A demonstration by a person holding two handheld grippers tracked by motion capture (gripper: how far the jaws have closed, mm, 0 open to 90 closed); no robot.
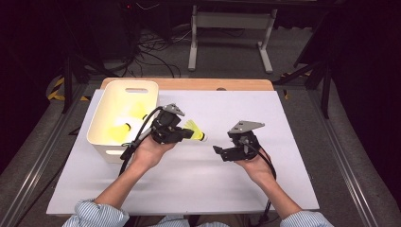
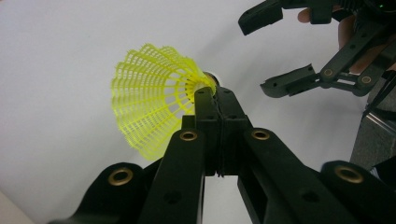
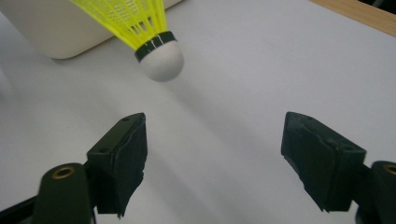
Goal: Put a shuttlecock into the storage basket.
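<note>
A yellow mesh shuttlecock (image 1: pixel 194 130) with a white cork tip hangs above the white table top, cork toward the right. My left gripper (image 1: pixel 183 134) is shut on it. In the left gripper view the jaws (image 2: pixel 214 93) pinch the shuttlecock (image 2: pixel 149 102) at the narrow neck of its skirt. My right gripper (image 1: pixel 220 150) is open a short way to the right of the cork, with nothing between its fingers. In the right gripper view the cork (image 3: pixel 161 58) floats ahead of the wide-apart jaws (image 3: pixel 212 154). The right gripper (image 2: pixel 273 49) also appears open in the left gripper view.
A white plastic bin (image 1: pixel 124 89) stands at the left of the table, with more yellow shuttlecocks (image 1: pixel 120 130) inside. Its wall (image 3: pixel 56 32) is behind the held shuttlecock. A wooden strip (image 1: pixel 213 84) runs along the far table edge. A white sheet (image 1: pixel 189 179) covers the table.
</note>
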